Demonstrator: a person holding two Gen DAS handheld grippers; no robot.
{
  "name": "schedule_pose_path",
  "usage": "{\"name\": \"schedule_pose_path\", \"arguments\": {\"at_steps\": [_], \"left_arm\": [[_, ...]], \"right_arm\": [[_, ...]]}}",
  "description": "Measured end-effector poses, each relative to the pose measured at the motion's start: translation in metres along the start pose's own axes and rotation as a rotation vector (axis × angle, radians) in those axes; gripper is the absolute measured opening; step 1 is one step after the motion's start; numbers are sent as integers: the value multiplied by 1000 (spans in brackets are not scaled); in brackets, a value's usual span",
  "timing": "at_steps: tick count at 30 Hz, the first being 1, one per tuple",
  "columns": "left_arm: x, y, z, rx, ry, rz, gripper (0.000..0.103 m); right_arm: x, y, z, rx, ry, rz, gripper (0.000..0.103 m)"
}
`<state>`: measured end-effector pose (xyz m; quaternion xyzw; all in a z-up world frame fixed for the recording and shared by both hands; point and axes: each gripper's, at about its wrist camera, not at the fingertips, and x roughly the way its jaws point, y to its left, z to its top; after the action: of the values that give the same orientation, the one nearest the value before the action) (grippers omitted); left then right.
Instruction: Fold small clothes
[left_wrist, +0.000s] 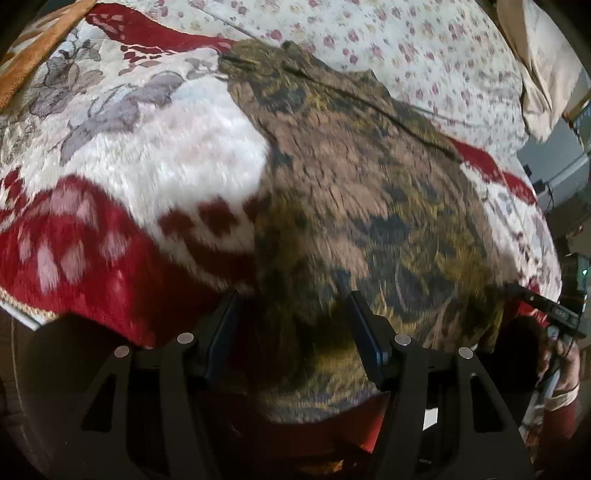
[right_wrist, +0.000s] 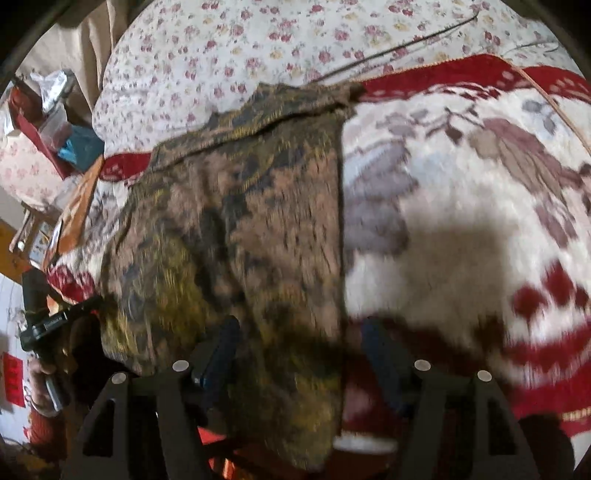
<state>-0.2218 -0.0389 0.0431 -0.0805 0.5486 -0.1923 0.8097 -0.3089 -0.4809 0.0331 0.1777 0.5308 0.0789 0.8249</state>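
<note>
Left wrist view first: my left tool (left_wrist: 291, 325) has its fingers spread apart, hanging just above the near end of the brown-and-olive patterned garment (left_wrist: 354, 192). The cloth fills the gap between the fingers (left_wrist: 365, 332), but I can't see the pads actually pinching it, so I'm calling this one released. The garment lies flat on the fuzzy red-and-white blanket (left_wrist: 122, 177), running from my fingers away toward the far edge, where it reaches the flowery bedsheet (left_wrist: 406, 48). There's a dark seam line across its far part. Off at the right edge I can just catch the right tool (left_wrist: 546, 310) with a hand (left_wrist: 561, 369) wrapped round its handle. Everything is a bit smeared.

Right wrist view: the right tool (right_wrist: 299, 339) is spread too, nothing clamped. Its fingers sit either side of the garment's (right_wrist: 251, 236) straight right-hand edge, one finger (right_wrist: 221, 343) over the cloth and the other over the blanket (right_wrist: 461, 229). That edge runs nearly straight away from me. The far end looks folded over, lying near where the blanket meets the bedsheet (right_wrist: 258, 44). A thin dark cord (right_wrist: 399, 48) crosses the sheet up there. At the left edge the left tool (right_wrist: 48, 321) shows, gripped by a hand (right_wrist: 40, 373), beside the garment's left corner.
</note>
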Motion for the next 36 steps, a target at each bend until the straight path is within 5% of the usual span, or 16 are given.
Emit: {"name": "schedule_pose_path", "arguments": {"at_steps": [11,17,23,26,28,31,33,36], "left_arm": [[7,5,-23,-38,64,-16,59],[12,7,-26,-50,90,-31,59],[18,0,-27,-13,114,-25,59],[23,-1,-30,-24,136,-34,59],[23,1,-29,-31,137,-35,58],[20,6,-28,-48,137,-27,26],[15,7,-29,-39,138,-57,15],[0,6,-25,-40,112,-133,11]], "right_arm": [[15,-10,-49,71,127,29,66],[25,-10,-52,93,139,104,66],[31,1,-50,17,157,64,66],[32,5,-51,-28,156,13,53],[30,7,-51,-52,141,-12,34],[29,14,-50,-86,135,40,7],[28,22,-48,-129,129,37,7],[16,30,-40,-156,85,67,7]]}}
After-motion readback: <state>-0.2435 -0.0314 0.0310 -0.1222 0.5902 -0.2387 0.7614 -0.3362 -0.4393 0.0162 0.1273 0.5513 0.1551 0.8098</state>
